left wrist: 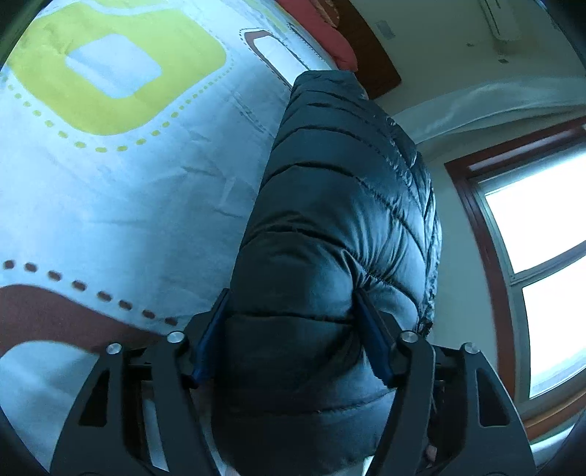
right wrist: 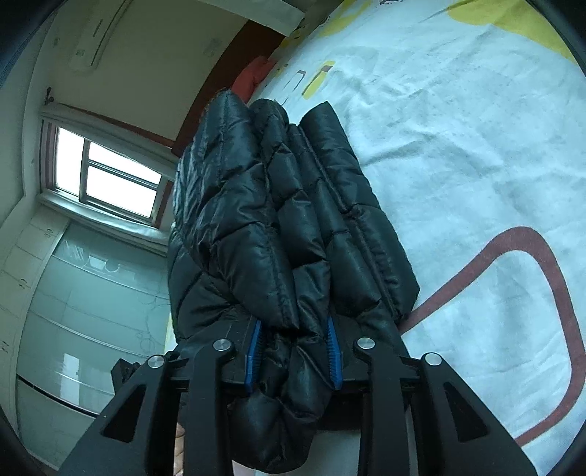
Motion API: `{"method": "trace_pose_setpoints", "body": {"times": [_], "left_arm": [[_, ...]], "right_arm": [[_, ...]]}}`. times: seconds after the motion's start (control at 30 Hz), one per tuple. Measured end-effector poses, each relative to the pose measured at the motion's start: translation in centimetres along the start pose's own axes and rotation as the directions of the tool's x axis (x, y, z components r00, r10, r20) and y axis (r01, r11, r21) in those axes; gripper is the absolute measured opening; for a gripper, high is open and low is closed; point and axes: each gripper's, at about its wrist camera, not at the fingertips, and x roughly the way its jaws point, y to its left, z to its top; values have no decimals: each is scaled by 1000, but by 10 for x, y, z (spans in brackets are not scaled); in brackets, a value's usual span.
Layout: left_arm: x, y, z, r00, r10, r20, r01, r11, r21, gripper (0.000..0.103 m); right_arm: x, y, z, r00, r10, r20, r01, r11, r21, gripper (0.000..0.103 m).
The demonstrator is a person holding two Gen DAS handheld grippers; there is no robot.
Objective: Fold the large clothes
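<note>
Two grippers clamp a black quilted puffer jacket (left wrist: 340, 205) above a bed sheet (left wrist: 128, 190) printed with yellow-green and brown rounded shapes. Left gripper (left wrist: 291, 329) pinches a thick bunch of the padded fabric between its blue pads (left wrist: 208, 340); right gripper (right wrist: 295, 351) grips a bundled fold of the jacket. Beyond the jacket, a wood-framed window (right wrist: 110, 175) glows white, with a red pillow (left wrist: 329, 33) at the sheet's far edge.

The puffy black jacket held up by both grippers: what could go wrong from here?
The slick puffer jacket bulges thickly between the left gripper, so it might slip free. The right gripper pinches several bunched layers; one could slide out and undo the fold above the bedsheet.
</note>
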Motion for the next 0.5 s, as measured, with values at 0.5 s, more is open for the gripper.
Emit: {"method": "trace_pose_setpoints", "body": {"times": [0.5], "left_arm": [[0,-14,67,1000,29,0,-29,998,-51,92]], "right_arm": [[-8,83,67,978,-170,123,174,984,-26,72]]}}
